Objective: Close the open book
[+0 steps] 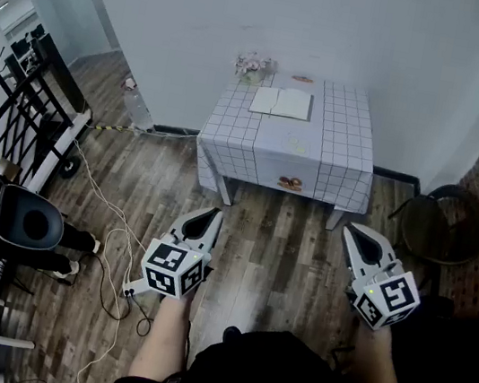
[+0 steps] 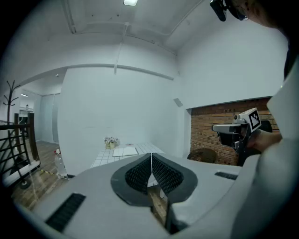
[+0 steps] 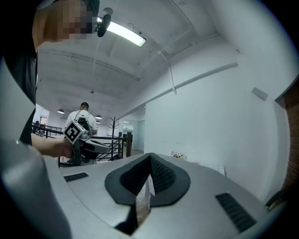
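An open book [image 1: 282, 102] lies flat, pages up, on a small table with a white checked cloth [image 1: 337, 152] against the far wall; the left gripper view shows the book [image 2: 124, 151] small and far off. My left gripper [image 1: 210, 218] hangs over the wooden floor well short of the table, jaws shut with nothing between them. My right gripper [image 1: 356, 234] is level with it at the right, also shut and empty. In their own views the left gripper [image 2: 151, 156] and the right gripper [image 3: 150, 158] show their pads pressed together.
A small pot of flowers [image 1: 252, 67] stands at the table's back left corner. A round dark stool [image 1: 445, 222] sits by the brick wall at right. A black rack [image 1: 15, 117], a wheeled stand and cables [image 1: 116, 220] line the left side. Another person [image 3: 83, 119] stands far off.
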Tool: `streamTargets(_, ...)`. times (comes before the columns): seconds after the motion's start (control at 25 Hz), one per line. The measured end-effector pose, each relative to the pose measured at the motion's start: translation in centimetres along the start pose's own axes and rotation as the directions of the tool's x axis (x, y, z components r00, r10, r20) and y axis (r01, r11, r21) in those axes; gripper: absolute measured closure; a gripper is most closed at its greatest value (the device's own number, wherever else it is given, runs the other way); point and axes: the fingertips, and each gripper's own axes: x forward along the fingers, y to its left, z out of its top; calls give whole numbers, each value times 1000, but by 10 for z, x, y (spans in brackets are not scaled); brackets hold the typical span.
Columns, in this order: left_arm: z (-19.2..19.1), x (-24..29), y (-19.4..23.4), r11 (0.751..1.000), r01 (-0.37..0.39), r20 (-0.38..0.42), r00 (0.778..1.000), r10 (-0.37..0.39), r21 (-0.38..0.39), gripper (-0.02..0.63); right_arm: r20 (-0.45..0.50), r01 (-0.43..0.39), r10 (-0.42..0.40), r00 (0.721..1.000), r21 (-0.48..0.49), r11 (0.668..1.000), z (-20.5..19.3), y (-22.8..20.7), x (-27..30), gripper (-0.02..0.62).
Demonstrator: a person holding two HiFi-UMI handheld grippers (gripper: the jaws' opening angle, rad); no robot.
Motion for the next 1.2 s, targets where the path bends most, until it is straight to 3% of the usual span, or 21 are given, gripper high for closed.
streamTargets(0.6,3,25,-69,1000,21,4,1000,-21,24,595,7,-13,13,1000,12,1000,-8,-30,-53,592)
streamTargets(0.68,1,27,-81,999,27,3,1000,-27,20,595,-6,-38,38,999,16,999,-14,-30,-64,592)
streamTargets(0.88,-2,33,-104,999,46,3,999,-46,15,595,18,-190,189,982,12,982,-12,-7,-81,592)
streamTargets(1.2,-6,63,-108,997,77,-13,997,-77,-18,595,12,-180,179,984,88,980,-25,-33,-85,592)
